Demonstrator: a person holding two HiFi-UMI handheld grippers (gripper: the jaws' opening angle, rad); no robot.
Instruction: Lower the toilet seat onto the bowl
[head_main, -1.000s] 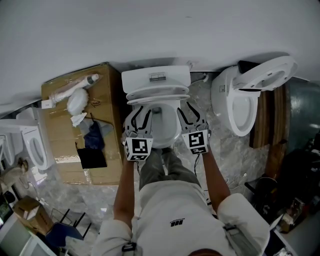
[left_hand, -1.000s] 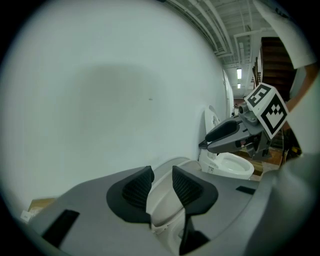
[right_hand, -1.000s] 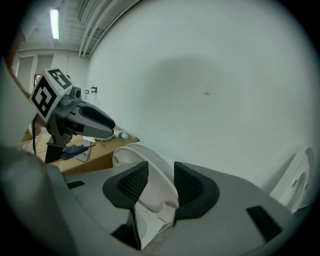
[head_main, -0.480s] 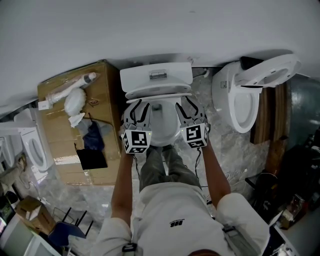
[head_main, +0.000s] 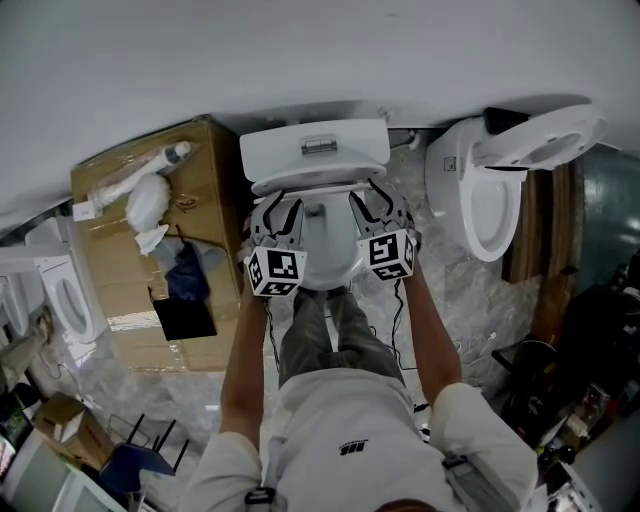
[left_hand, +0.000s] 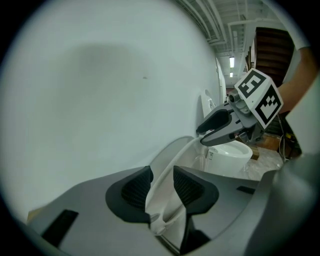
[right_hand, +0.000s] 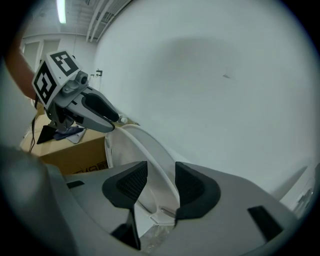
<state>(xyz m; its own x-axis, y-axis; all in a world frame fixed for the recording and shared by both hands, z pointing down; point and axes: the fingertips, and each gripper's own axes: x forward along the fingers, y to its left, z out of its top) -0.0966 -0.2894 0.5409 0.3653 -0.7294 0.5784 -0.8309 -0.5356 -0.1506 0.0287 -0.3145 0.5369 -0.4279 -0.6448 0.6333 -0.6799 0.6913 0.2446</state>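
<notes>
The white toilet (head_main: 325, 262) stands in the middle against the wall, and its seat (head_main: 315, 187) is still tilted up below the tank (head_main: 314, 150). My left gripper (head_main: 278, 208) is at the seat's left edge and my right gripper (head_main: 372, 196) at its right edge. In the left gripper view the seat rim (left_hand: 175, 155) runs between the jaws of the left gripper (left_hand: 162, 175). Those jaws have just been opening and sit loosely round the rim. In the right gripper view the right gripper (right_hand: 161, 175) is shut on the seat rim (right_hand: 145, 145).
A cardboard box (head_main: 150, 240) with a bottle and cloths on it stands left of the toilet. A second toilet (head_main: 480, 200) with its seat raised is at the right, and another one (head_main: 60, 290) at the left edge. The person's legs are in front of the bowl.
Both grippers have come down with the seat's edges, and the seat leans lower over the bowl than a second ago.
</notes>
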